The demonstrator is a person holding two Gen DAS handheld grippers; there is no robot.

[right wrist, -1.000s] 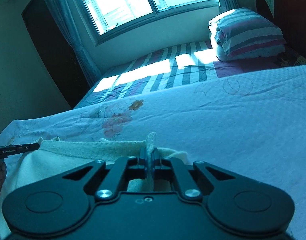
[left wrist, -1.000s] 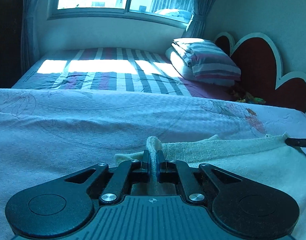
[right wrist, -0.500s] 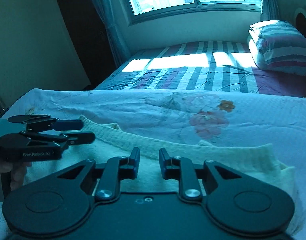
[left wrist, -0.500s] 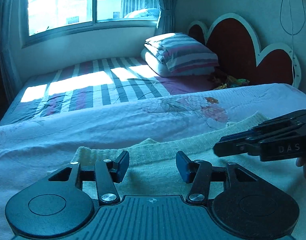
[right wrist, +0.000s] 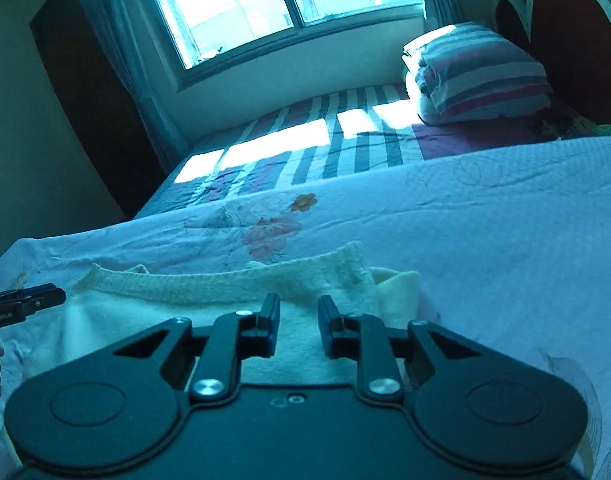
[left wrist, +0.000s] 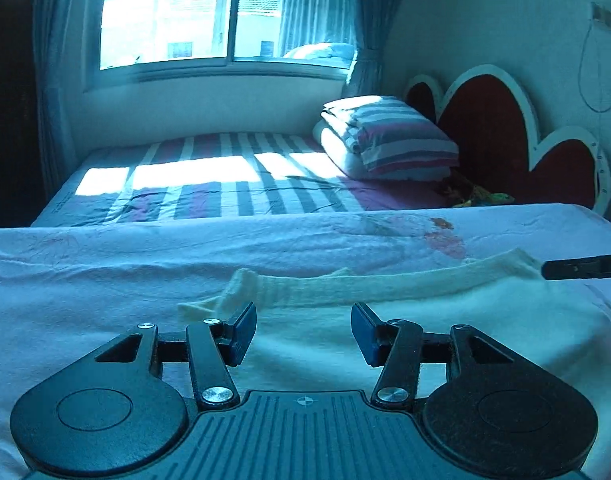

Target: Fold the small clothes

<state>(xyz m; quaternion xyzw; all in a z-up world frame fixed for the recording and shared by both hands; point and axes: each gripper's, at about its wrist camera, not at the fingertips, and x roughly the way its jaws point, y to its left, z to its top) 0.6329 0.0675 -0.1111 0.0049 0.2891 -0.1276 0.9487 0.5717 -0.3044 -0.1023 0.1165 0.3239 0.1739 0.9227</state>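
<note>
Garment: cream knitted piece [left wrist: 385, 320] lies flat on the floral sheet [left wrist: 105, 272], ribbed edge away from the cameras.
Left gripper [left wrist: 303, 330]: jaws have just been opening, now wide apart above the knit, nothing between them.
Right gripper [right wrist: 299, 326]: jaws have just been opening, a narrower gap, nothing pinched.
Background: striped pillow [left wrist: 389, 140] near the headboard [left wrist: 497, 132].

The left claw [right wrist: 23, 304] bears white lettering "GenRobot.AI" on its side, seen at the picture's edge.
</note>
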